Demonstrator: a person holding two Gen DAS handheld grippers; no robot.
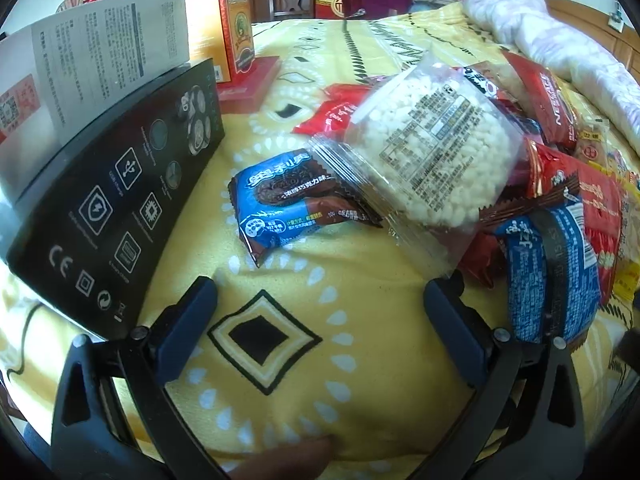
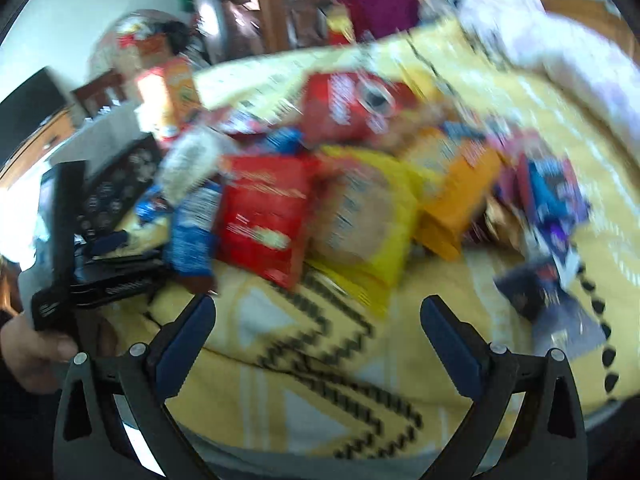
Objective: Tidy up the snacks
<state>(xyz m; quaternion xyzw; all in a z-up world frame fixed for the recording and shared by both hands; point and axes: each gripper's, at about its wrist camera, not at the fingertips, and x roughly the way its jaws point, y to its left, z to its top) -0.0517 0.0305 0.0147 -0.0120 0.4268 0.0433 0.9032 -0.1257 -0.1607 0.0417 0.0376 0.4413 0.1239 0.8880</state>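
Plainly, both grippers hang released over the yellow bedspread (image 1: 360,280), left gripper (image 1: 320,328) and right gripper (image 2: 318,336) with fingers spread and nothing between them. Just beyond the left gripper lies one blue cookie packet (image 1: 288,204), touching one clear puffed-rice bag (image 1: 432,152). Both look light, crinkly and crushable, best taken by a sealed edge. Further packets are heaped behind the rice bag, too blurred to count.

The left gripper (image 1: 320,316) hangs with its jaws spread wide over the yellow patterned bedspread (image 1: 340,264), nothing between them. Just beyond, mid-frame, a blue cookie packet (image 1: 280,204) lies partly under a clear bag of white puffed snacks (image 1: 432,140). A black box (image 1: 116,208) stands at left.
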